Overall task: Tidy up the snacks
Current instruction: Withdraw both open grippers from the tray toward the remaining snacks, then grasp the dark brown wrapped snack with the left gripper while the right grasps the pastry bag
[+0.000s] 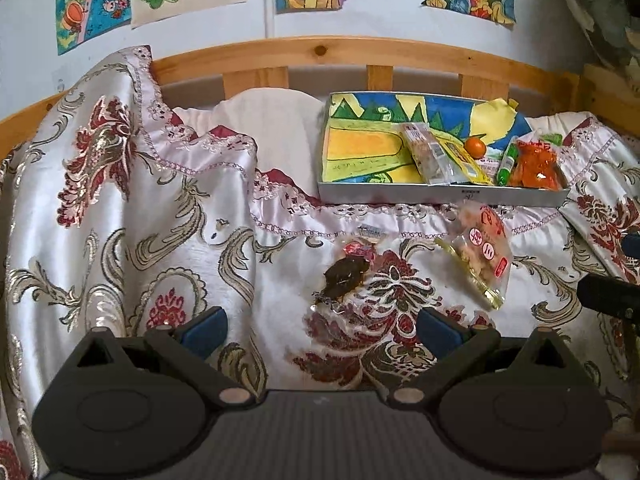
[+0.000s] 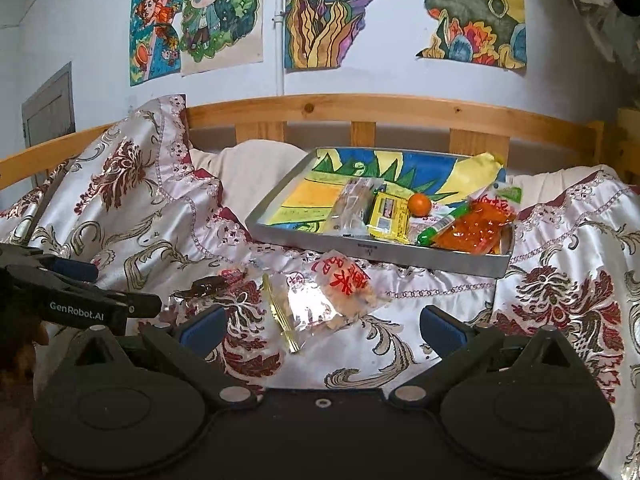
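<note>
Two snack packets lie loose on the bed's patterned satin cover (image 1: 100, 208), in front of a shallow grey tray (image 2: 372, 249) that sits farther back near the wooden bed rail (image 2: 360, 108). Colourful drawings (image 2: 340, 12) hang on the wall above the rail. The tray has a bright painted lining and already holds several snacks along its right side: an orange-red packet (image 1: 536, 166), a clear packet of pale biscuits (image 1: 430, 156), a yellow packet (image 2: 390, 214), a green tube (image 1: 506, 164) and a small orange fruit (image 1: 475, 147).

On the cover, just before the tray's front wall, rests a clear bag with red characters (image 2: 332, 300), its gold sealed edge toward the camera. To its left, close by yet apart, lies a smaller clear packet holding something dark brown (image 1: 344, 276).

Left tongs (image 1: 320, 330) hover low over the cover with fingers spread wide and nothing between them, the dark packet just ahead. Right tongs (image 2: 320, 330) are likewise released and empty, with the red-character bag directly in front of the gap.
</note>
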Tool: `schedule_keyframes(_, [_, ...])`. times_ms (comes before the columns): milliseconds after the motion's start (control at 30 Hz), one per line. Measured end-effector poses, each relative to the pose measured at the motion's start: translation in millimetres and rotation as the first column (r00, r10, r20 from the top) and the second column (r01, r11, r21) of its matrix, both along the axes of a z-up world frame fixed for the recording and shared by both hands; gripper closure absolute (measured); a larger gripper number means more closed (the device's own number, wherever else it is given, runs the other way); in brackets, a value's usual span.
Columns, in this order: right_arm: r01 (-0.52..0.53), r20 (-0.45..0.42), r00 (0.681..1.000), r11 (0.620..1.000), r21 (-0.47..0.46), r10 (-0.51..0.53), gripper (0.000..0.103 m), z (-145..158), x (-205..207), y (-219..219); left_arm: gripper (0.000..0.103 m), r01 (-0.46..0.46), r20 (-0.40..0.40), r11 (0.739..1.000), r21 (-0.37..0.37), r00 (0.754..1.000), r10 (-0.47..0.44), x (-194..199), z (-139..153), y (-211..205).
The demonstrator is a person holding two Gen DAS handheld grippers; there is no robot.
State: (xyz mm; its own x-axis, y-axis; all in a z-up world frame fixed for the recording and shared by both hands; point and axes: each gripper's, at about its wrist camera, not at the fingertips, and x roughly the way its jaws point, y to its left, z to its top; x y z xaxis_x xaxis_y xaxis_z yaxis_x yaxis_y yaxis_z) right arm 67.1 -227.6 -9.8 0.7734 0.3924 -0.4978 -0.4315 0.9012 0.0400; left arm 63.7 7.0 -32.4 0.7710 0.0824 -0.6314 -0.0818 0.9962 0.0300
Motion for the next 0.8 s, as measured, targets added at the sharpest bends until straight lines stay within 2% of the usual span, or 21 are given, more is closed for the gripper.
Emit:
schedule_keyframes(133, [-0.013,0.005,1.000,1.000,-0.016,0.013,0.001,-3,8,4,0.001,0.012,-0.004,1.000,0.015,1.000,-0.012,9,-4,-3])
schedule_keyframes(367, [-0.046,0.038,0.998,0.996,-0.071,0.049,0.001,-10,27,12,0.001,0.085,-0.031,0.993,0.085,0.996,-0.083,33,-10,-11])
schedule_keyframes(567, [-0.037,0.019,0.999,0.997,-0.070,0.038,0.001,-21,46,11,0.001,0.070,-0.050,0.994,0.080,0.997,-0.066,56,-17,-12])
schedule_keyframes(800, [-0.042,0.012,0.999,0.995,-0.086,0.043,0.001,-36,69,18,0.001,0.049,-0.081,0.992,0.112,0.996,-0.040,80,-25,-9])
